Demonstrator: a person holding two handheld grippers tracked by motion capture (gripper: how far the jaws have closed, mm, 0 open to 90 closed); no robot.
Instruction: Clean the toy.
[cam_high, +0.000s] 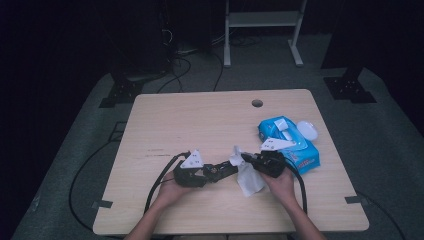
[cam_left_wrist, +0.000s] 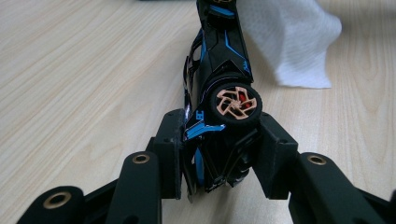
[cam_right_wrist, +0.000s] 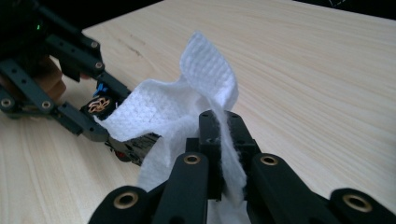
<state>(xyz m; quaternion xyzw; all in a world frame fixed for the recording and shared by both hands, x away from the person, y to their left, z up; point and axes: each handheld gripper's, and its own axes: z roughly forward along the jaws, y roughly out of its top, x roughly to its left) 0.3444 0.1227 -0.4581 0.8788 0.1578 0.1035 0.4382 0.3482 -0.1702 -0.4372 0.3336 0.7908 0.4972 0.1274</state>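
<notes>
On the left we see the left hand-held gripper (cam_high: 212, 172) clamped on a black toy car (cam_left_wrist: 219, 88) w/ blue trim, held just above the bench (cam_high: 200, 120); centre, a white wipe (cam_high: 248, 177) drapes against the car; right hand-held gripper (cam_high: 247, 159) pinches that wipe; far right, a blue wipe pack (cam_high: 300, 150) lies on the bench.

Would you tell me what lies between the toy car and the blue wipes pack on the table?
In the high view, the white wipe and the right gripper holding it lie between the toy car and the wipes pack.
</notes>
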